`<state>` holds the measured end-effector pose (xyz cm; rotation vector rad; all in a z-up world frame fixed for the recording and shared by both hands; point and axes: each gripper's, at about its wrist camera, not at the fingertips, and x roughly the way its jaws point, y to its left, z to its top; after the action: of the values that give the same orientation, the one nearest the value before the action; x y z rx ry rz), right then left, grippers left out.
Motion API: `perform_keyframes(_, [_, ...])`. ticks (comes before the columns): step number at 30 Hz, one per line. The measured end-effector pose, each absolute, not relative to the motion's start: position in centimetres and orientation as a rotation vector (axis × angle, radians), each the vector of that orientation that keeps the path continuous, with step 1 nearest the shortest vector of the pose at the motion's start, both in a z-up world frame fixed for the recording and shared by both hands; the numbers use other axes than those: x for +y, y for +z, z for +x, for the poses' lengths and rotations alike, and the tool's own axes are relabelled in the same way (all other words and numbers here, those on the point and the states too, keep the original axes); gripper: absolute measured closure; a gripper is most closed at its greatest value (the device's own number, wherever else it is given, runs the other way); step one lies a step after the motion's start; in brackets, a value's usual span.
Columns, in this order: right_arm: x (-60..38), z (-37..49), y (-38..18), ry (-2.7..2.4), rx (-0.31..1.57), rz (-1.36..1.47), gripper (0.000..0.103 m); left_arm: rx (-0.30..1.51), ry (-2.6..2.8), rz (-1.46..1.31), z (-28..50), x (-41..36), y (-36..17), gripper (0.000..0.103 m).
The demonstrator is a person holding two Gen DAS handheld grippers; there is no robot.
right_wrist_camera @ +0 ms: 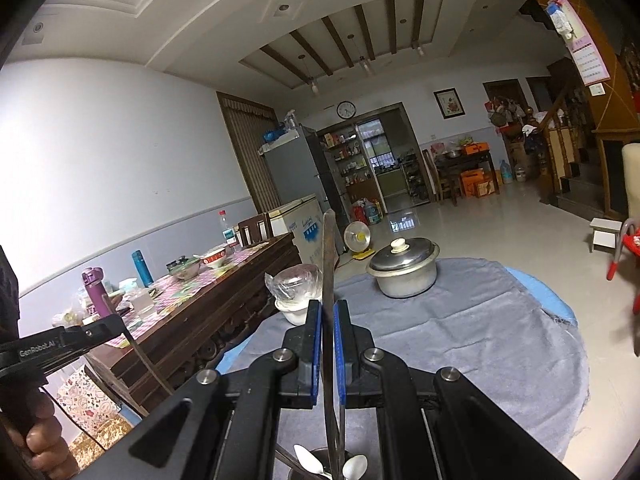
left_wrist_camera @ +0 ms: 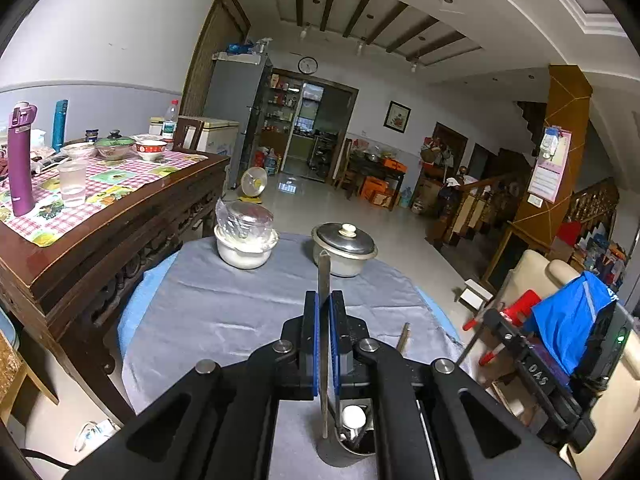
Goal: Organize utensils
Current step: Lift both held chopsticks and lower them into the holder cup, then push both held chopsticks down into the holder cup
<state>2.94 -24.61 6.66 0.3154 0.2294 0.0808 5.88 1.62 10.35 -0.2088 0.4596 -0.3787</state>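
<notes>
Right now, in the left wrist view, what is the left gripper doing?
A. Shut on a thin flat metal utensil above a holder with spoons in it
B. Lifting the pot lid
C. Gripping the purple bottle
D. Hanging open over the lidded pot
A: the left gripper has its blue-padded fingers closed on a thin metal utensil that runs down toward the utensil holder below, where a white spoon sits.

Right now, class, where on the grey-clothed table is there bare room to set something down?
The widest bare patch of grey cloth lies right of and in front of the lidded metal pot. A narrower one runs between the pot and the white bowl. It is crowded at the near edge around the utensil holder.
</notes>
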Motion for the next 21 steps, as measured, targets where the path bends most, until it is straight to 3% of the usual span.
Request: perform_keyframes(21, [-23.3, 3.5, 5.6, 0.07, 0.233, 0.306, 0.096, 0.466, -0.412, -0.203, 5.2, -0.8, 9.6, 0.098])
